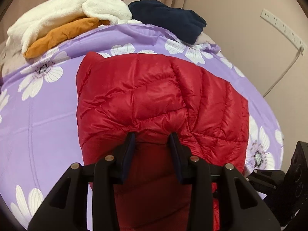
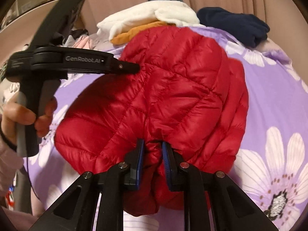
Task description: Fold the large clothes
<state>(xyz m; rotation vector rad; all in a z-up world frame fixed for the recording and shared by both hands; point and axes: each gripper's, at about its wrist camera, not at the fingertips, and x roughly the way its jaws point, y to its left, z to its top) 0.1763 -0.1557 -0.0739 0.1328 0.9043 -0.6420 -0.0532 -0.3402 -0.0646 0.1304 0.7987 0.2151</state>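
Note:
A red quilted puffer jacket (image 1: pixel 154 96) lies bunched on a purple bedsheet with white flowers (image 1: pixel 48 115). In the left wrist view, my left gripper (image 1: pixel 153 136) is closed on a thick fold at the jacket's near edge, with red fabric filling the gap between its pads. In the right wrist view, my right gripper (image 2: pixel 153 146) pinches a gathered fold of the same jacket (image 2: pixel 173 86) between its blue pads. The left gripper (image 2: pixel 132 68) also shows from the side there, its tip at the jacket's left edge, held by a person's hand (image 2: pixel 25 113).
At the bed's far side lie a cream fleece garment (image 1: pixel 67 19), an orange garment (image 1: pixel 61 36) under it and a navy garment (image 1: pixel 169 19). A white power strip (image 1: pixel 283 30) with a cable hangs on the wall at the right. Curtains hang behind the bed.

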